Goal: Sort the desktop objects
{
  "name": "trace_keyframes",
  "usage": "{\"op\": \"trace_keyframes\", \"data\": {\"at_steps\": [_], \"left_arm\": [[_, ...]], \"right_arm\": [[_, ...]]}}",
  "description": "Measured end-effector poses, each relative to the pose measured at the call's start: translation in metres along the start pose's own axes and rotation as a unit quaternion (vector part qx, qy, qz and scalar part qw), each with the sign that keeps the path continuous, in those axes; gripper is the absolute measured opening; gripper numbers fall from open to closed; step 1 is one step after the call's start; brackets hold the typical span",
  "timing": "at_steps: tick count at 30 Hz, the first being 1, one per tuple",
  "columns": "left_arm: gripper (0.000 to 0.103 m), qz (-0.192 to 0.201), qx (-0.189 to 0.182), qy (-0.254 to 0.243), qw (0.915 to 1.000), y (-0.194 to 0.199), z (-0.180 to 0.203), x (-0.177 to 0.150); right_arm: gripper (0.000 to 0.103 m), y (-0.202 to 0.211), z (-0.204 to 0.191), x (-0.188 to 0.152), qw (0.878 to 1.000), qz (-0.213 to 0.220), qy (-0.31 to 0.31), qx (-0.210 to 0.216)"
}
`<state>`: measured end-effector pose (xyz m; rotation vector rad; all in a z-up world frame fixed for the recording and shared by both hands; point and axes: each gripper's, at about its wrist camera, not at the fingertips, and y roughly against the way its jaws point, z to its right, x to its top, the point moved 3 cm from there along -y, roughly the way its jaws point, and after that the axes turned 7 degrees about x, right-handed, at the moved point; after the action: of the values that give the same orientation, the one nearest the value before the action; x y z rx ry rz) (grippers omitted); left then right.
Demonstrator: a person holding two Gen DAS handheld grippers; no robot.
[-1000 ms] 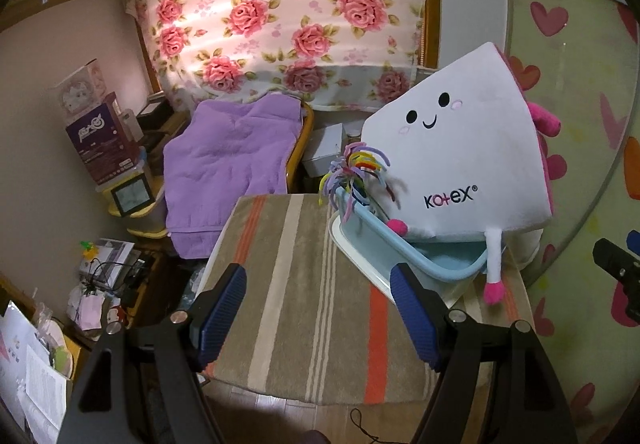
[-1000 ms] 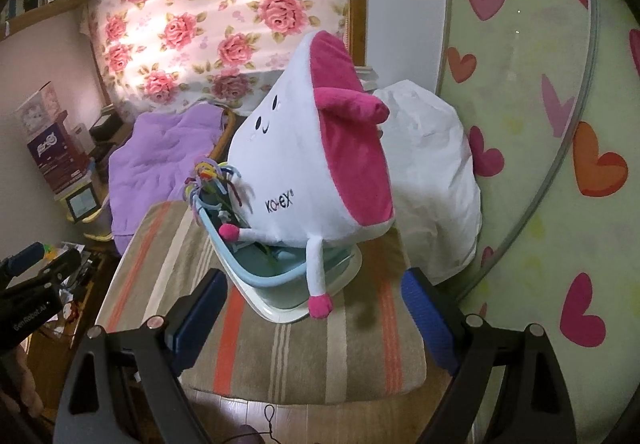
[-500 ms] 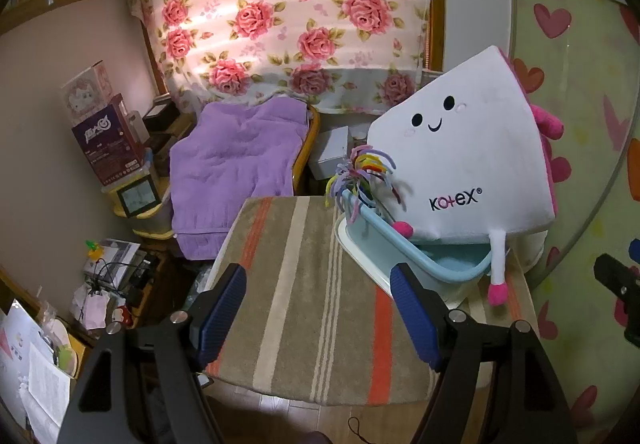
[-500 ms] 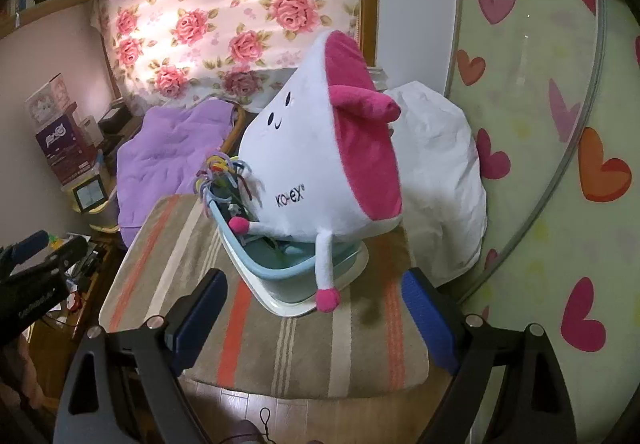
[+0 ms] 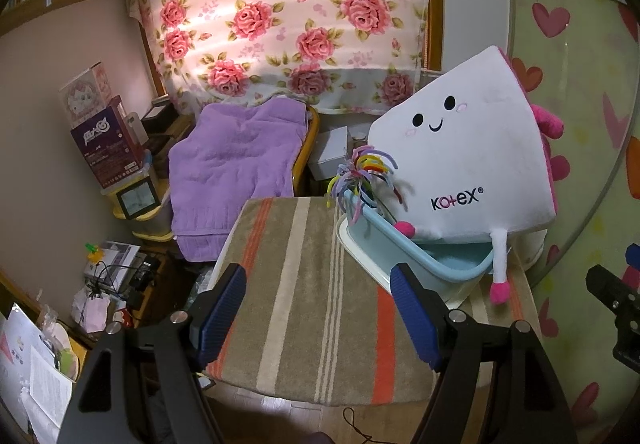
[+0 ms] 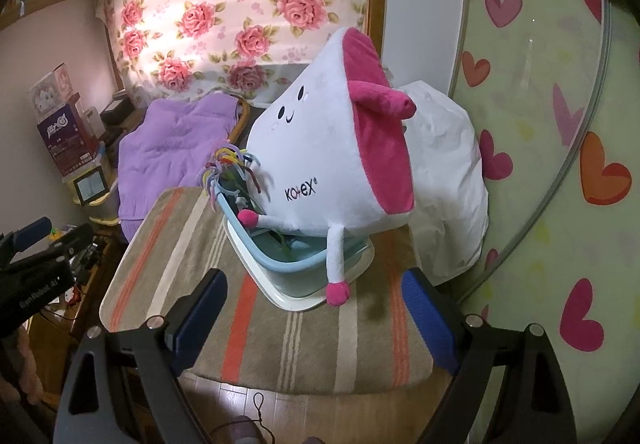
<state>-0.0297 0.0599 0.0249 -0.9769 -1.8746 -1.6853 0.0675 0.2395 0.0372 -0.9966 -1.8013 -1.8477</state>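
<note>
A big white and pink Kotex plush (image 5: 472,164) (image 6: 332,164) sits in a light blue tub (image 5: 400,248) (image 6: 272,252) on a white tray (image 6: 296,292). A bunch of coloured bendy sticks (image 5: 368,172) (image 6: 232,168) pokes from the tub's far end. All stand on a small table under a striped brown cloth (image 5: 304,284) (image 6: 304,336). My left gripper (image 5: 320,308) is open and empty above the cloth's near part, left of the tub. My right gripper (image 6: 312,312) is open and empty in front of the tray.
A chair with a purple blanket (image 5: 236,164) stands behind the table. Boxes and a small clock (image 5: 136,200) sit at the left, with clutter on the floor (image 5: 112,276). A white bag (image 6: 448,180) lies behind the plush. A heart-patterned panel (image 6: 560,164) stands to the right.
Both grippers have drawn back and up a little from the table, so the plush and tub sit slightly lower and smaller in both views. Both stay open.
</note>
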Motion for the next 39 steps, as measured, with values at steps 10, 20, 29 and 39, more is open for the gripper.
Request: {"op": "trace_keyframes", "data": {"at_steps": [10,20,29,39], "left_arm": [[0.078,0.002,-0.006,0.001,1.0,-0.0002,0.0008,0.0002],[0.078,0.001,-0.004,0.003,1.0,0.0011,-0.0028,0.0009],[0.078,-0.001,-0.002,0.004,1.0,-0.0013,0.0027,0.0009],[0.078,-0.002,-0.001,0.004,1.0,-0.003,0.0045,0.001]], "right_arm": [[0.092,-0.0004,-0.0012,-0.0003,1.0,-0.004,-0.003,-0.006],[0.092,-0.0014,-0.0019,0.0014,1.0,-0.004,-0.002,-0.005],[0.092,0.0008,-0.005,0.0012,1.0,-0.003,-0.005,-0.004],[0.092,-0.0005,-0.0034,0.0019,1.0,-0.003,-0.001,-0.003]]}}
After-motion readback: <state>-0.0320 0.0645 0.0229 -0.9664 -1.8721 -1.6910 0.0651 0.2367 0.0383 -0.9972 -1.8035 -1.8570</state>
